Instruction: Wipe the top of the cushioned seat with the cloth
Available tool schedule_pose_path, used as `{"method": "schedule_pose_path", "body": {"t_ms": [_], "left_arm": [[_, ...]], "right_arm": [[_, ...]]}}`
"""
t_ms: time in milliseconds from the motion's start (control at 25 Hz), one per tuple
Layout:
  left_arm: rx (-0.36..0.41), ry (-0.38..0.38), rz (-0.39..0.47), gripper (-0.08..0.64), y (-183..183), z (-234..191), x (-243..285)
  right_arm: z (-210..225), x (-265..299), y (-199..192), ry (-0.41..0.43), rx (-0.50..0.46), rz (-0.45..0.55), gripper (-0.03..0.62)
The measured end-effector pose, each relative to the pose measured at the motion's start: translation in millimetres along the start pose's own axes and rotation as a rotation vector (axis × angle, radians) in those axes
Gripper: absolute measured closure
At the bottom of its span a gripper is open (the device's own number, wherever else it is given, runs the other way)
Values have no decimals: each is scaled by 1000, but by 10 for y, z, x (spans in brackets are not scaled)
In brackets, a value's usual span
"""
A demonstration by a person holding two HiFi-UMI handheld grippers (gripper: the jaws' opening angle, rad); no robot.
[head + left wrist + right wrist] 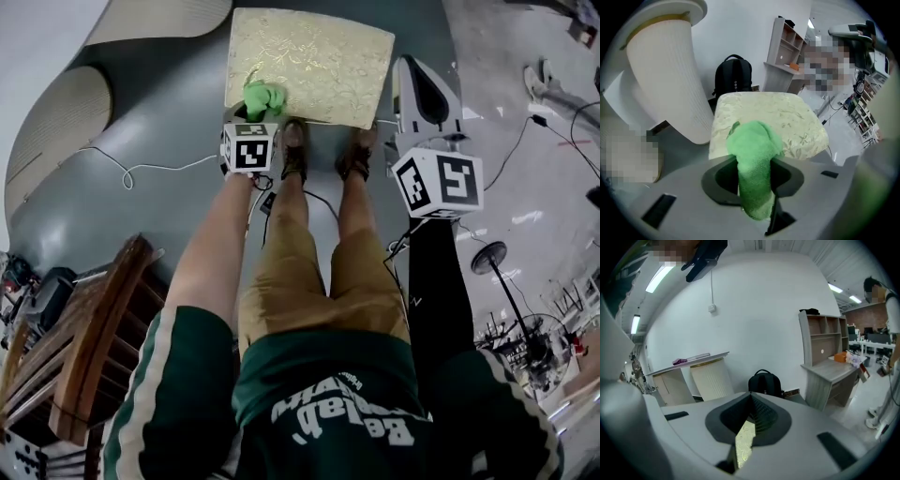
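Observation:
The cushioned seat (314,58) is a square stool with a pale gold leaf-patterned top, standing on the grey floor just ahead of the person's shoes. A green cloth (263,97) lies on its near left edge, and my left gripper (255,107) is shut on it. In the left gripper view the cloth (754,183) bulges out over the jaws, with the seat (778,115) right behind it. My right gripper (421,86) hangs beside the seat's right edge, apart from it, shut and holding nothing. The right gripper view shows its jaws (751,403) meeting, with a sliver of seat (745,442) below.
A wooden chair (92,347) stands at the left behind me. A white cable (141,170) loops over the floor left of the seat. Beyond the seat are a black backpack (734,75), a ribbed white counter (665,70) and a grey shelf desk (826,366). A round-footed stand (490,257) is at the right.

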State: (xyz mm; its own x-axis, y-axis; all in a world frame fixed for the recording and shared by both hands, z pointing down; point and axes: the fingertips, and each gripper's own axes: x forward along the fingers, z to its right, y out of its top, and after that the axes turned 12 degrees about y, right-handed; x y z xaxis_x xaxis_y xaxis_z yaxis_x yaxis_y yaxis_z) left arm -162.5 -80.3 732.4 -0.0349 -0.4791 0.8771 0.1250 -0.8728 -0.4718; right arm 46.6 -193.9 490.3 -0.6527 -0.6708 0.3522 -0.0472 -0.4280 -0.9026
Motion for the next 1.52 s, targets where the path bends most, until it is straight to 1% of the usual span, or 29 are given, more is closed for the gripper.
{"method": "schedule_pose_path", "body": {"t_ms": [160, 240, 320, 400, 440, 600, 920, 1120, 1280, 1520], "left_arm": [[-5, 67, -31, 414, -137, -536, 26], [-7, 110, -65, 416, -231, -785, 75], [-26, 162, -105, 419, -322, -1044, 130], [-41, 193, -128, 420, -359, -1225, 141], [-36, 198, -131, 422, -360, -1274, 135], [14, 192, -131, 423, -398, -1309, 135], [21, 165, -116, 425, -402, -1188, 165], [29, 162, -95, 425, -299, -1147, 190], [36, 156, -55, 425, -117, -1096, 206], [52, 134, 89, 425, 471, -1044, 106]], "right_arm": [[-124, 71, -20, 9, -6, -12, 584], [-165, 111, -3, 12, -12, -13, 584], [-200, 146, 28, 14, -18, -12, 584], [-231, 163, 52, 15, -23, -13, 584], [-242, 164, 58, 15, -24, -14, 584], [-261, 166, 46, 8, -25, -22, 584], [-249, 186, 59, 3, -27, -16, 584], [-232, 160, 12, 1, -22, -21, 584], [-215, 149, 12, 0, -22, -24, 584], [-160, 118, 99, -15, -29, -10, 584]]}}
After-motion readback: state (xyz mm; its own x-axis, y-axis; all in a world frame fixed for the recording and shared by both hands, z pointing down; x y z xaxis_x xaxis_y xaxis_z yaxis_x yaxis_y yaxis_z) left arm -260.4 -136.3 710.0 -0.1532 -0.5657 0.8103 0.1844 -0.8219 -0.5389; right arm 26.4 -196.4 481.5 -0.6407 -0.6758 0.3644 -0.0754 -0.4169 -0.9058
